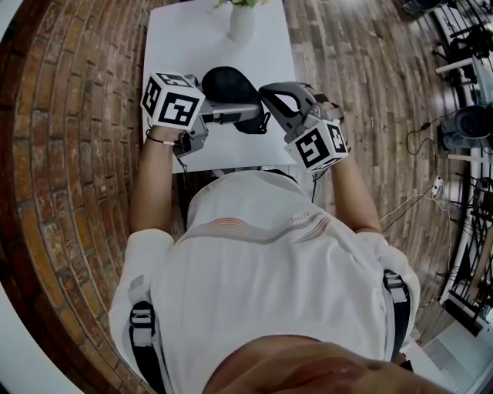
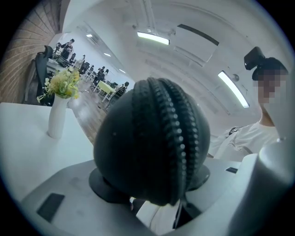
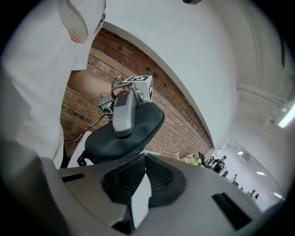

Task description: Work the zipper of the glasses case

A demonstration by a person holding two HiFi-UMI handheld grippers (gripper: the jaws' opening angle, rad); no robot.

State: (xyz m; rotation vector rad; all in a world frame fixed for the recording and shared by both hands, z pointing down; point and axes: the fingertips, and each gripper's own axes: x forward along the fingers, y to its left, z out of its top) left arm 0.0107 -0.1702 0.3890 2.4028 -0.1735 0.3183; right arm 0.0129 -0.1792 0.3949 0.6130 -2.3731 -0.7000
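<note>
At the left of the head view, the left gripper (image 1: 231, 114), with its marker cube (image 1: 173, 100) facing up, reaches in over the near part of the white table (image 1: 185, 38). Its 2 fingers (image 2: 69, 184) stand wide apart and are clamped on the black glasses case (image 1: 227, 83), 1 on each broad side. The case is lifted off the tabletop and sits between the 2 grippers, just in front of the person's chest. In the left gripper view its rounded end fills the middle of the picture, and the zipper (image 2: 177, 138) runs up and over it as 2 rows of teeth set close together. A thin dark strand hangs from the underside of the case. Beyond the case, at the far edge of the table, stands a white vase (image 1: 241, 23) of flowers. To the right of the case, the right gripper (image 3: 143, 161) has its fingers (image 3: 120, 177) clenched together, their tips right up against the edge of the case. I cannot tell whether a zipper tab is nipped between them. Its marker cube (image 1: 317, 145) sits further right, and past it lies a wooden floor (image 1: 362, 69).
</note>
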